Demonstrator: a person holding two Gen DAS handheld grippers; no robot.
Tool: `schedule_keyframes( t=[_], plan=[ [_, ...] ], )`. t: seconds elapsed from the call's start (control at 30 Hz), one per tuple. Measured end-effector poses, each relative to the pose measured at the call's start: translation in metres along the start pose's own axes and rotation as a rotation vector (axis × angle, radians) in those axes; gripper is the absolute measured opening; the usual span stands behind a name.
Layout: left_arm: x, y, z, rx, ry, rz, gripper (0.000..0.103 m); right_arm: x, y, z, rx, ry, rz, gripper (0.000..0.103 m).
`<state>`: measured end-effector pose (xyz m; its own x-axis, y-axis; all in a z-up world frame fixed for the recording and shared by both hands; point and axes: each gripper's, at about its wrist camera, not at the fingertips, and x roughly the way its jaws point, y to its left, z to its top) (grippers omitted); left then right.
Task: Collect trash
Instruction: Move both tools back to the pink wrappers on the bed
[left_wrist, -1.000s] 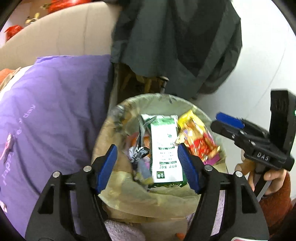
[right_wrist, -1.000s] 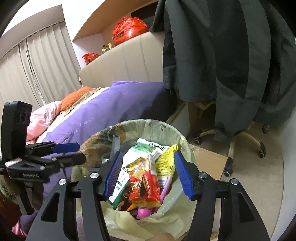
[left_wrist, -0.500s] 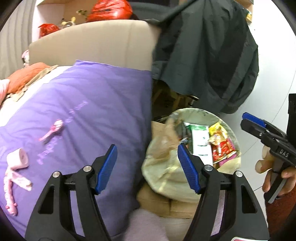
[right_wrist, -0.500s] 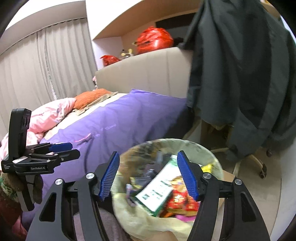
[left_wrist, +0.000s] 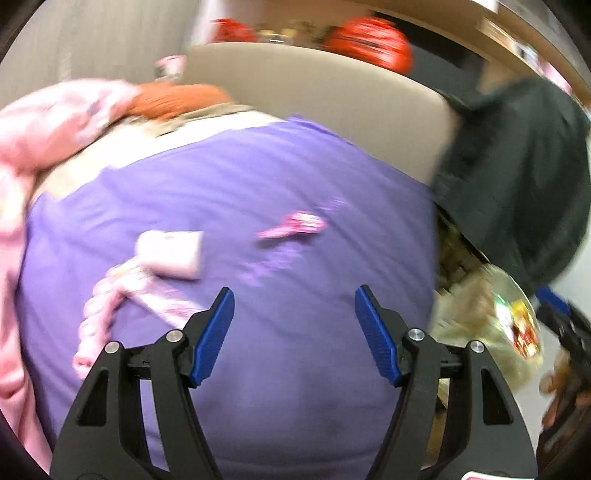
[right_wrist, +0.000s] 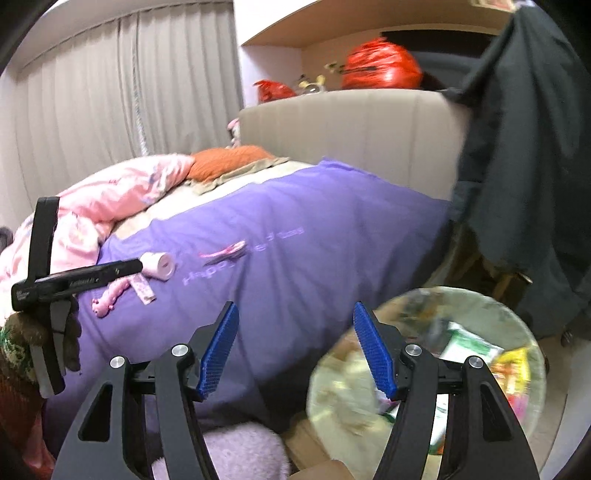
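Sitting across the middle, a bed under a purple cover (right_wrist: 295, 236), pink quilt (right_wrist: 110, 199) bunching at left. Rising at the far end, a beige padded headboard (right_wrist: 351, 125). Hanging along the left wall, pale curtains (right_wrist: 110, 92); draping at right, a dark coat (right_wrist: 524, 147).

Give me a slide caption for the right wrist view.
Open right gripper above purple bedspread, full trash bin at right, paper roll ahead.

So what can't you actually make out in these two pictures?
- Pink wrapper on the purple blanket: left wrist view, motion blur hides any print.
- Trash bin: left wrist view, blurred at the edge.
- Bin contents: right wrist view, partly behind the right gripper.
- Left gripper: right wrist view, seen sidelong, its gap hidden.
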<state>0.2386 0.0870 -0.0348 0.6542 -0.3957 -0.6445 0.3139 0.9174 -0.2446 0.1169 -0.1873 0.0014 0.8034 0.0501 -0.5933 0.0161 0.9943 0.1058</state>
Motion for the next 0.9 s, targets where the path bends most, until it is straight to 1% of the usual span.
schedule_keyframes(
  t=[0.1,0.23,0.3,0.37,0.4,0.47,0.53,0.63,0.73,0.83,0.9],
  plan=[
    [0.015,0.046,-0.008,-0.138,0.008,0.065,0.064,0.023,0.024,0.001,-0.022,0.015,0.023,0.061],
    [0.031,0.084,-0.015,-0.241,0.035,0.134,0.064,0.064,0.052,-0.003,-0.032,0.034,0.077,0.061],
    [0.036,0.092,-0.017,-0.257,0.032,0.157,0.064,0.087,0.065,-0.006,-0.037,0.063,0.1,0.062],
    [0.043,0.098,-0.019,-0.266,0.04,0.165,0.064,0.115,0.076,-0.006,-0.043,0.116,0.119,0.062],
    [0.046,0.1,-0.02,-0.27,0.045,0.169,0.064,0.133,0.082,-0.005,-0.043,0.142,0.117,0.062],
    [0.046,0.099,-0.02,-0.259,0.037,0.192,0.064,0.152,0.085,0.0,-0.033,0.15,0.105,0.062],
    [0.047,0.102,-0.02,-0.256,0.032,0.192,0.064,0.175,0.089,0.008,-0.026,0.152,0.082,0.062],
    [0.048,0.102,-0.019,-0.25,0.032,0.181,0.064,0.204,0.095,0.022,-0.047,0.155,0.053,0.062],
    [0.049,0.104,-0.016,-0.256,0.032,0.171,0.064,0.236,0.106,0.04,-0.064,0.16,0.043,0.062],
    [0.049,0.105,-0.015,-0.263,0.035,0.169,0.064,0.273,0.115,0.06,-0.077,0.186,0.032,0.062],
    [0.049,0.103,-0.015,-0.258,0.043,0.168,0.064,0.302,0.121,0.073,-0.099,0.216,-0.003,0.062]
  ],
)
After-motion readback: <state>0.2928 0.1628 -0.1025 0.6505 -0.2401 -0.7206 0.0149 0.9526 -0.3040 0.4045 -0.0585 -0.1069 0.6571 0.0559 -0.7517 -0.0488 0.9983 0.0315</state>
